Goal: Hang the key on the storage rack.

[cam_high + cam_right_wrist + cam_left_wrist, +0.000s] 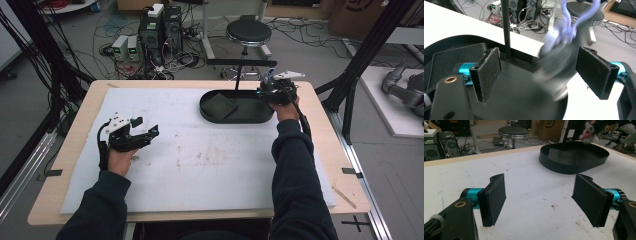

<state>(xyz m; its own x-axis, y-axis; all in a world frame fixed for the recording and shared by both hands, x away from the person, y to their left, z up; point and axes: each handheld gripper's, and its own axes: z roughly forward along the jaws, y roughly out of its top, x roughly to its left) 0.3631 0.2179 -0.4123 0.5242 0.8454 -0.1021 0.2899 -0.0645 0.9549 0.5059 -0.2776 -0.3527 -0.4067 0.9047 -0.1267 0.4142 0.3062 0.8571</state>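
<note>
Almost nothing legible: a cardboard box (550, 128) at the top centre of the left gripper view carries large dark letters, seemingly "SF" (cut off by the frame edge, so uncertain). No other text, number or label can be read.

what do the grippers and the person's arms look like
Both grippers, left gripper and right gripper, are black with flat, dark, rectangular jaws on bright teal mounts. Each carries a pale three-cornered plate on top, and a black cable trails from each. The person wears dark long sleeves.
</note>
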